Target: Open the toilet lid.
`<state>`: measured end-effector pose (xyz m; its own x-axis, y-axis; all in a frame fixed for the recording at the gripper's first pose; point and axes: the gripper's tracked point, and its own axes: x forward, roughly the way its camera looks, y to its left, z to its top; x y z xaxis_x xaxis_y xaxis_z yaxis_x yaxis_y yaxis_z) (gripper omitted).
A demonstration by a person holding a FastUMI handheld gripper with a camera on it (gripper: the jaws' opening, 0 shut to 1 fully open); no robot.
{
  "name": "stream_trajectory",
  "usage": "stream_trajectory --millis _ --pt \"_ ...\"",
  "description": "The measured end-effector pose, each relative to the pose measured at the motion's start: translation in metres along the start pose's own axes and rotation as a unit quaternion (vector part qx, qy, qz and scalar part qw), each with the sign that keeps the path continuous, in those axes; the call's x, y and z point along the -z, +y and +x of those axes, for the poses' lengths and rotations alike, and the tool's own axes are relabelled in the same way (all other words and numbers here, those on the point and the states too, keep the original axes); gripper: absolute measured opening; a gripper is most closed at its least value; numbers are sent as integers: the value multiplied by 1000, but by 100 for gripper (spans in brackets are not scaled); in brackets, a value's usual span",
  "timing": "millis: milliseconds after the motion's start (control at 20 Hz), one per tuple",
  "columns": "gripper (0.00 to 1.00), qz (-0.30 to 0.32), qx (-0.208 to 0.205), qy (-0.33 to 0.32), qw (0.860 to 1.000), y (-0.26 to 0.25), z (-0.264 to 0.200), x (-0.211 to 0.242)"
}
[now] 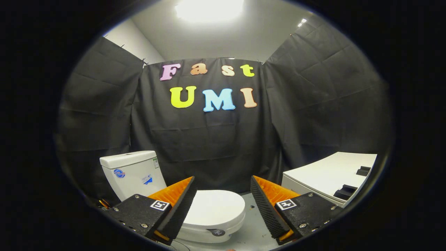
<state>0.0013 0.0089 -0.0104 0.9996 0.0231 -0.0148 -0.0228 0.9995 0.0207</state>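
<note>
A white toilet stands low ahead, its lid (214, 209) lying flat and closed over the bowl. Its cistern (132, 172) rises behind, left of the lid, against the black cloth wall. My gripper (223, 183) is open, fingers spread wide with nothing between them. It hovers above and in front of the toilet. The left finger (179, 205) overlaps the lid's left side in view; the right finger (266, 207) is off to the lid's right. No contact with the lid is visible.
A white cabinet or tabletop (331, 176) with two small dark items on it stands to the right of the toilet. Grey floor (252, 232) lies between the toilet and that cabinet. Black cloth walls close the booth behind and on both sides.
</note>
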Motion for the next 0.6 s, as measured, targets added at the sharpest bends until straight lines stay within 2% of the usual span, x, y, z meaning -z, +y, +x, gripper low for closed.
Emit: stream_trajectory --millis 300,600 --pt "95 38 -26 23 999 4 9 19" --pt "95 71 -29 46 996 -6 24 41"
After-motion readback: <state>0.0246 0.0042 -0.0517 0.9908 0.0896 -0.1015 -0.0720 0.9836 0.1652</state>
